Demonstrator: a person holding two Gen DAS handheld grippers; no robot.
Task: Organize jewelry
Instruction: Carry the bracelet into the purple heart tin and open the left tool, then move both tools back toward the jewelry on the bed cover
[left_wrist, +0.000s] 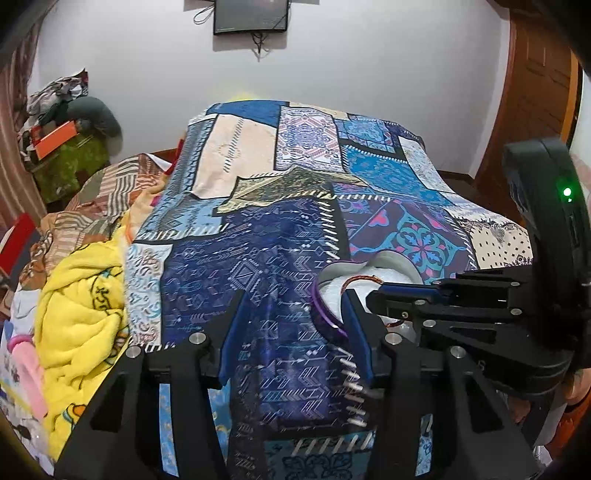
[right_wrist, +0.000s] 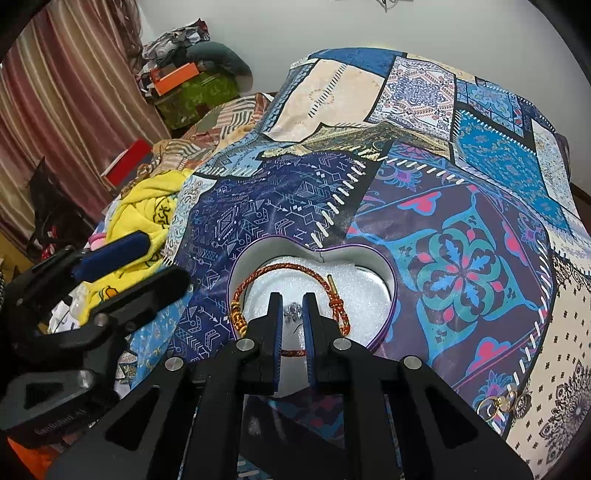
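Note:
A heart-shaped box with a purple rim and white foam lining sits on the patchwork bedspread. Inside it lies a red-and-gold braided bracelet. My right gripper reaches down into the box, its jaws nearly together on a small silver piece of jewelry just above the foam. In the left wrist view my left gripper stands open at the box's left side, with the purple rim just inside its right finger and nothing gripped. The right gripper crosses in from the right over the box.
Gold rings lie on the bedspread to the right of the box. A yellow blanket and striped bedding are piled to the left. Boxes and clothes are stacked by the curtain. A wooden door stands at right.

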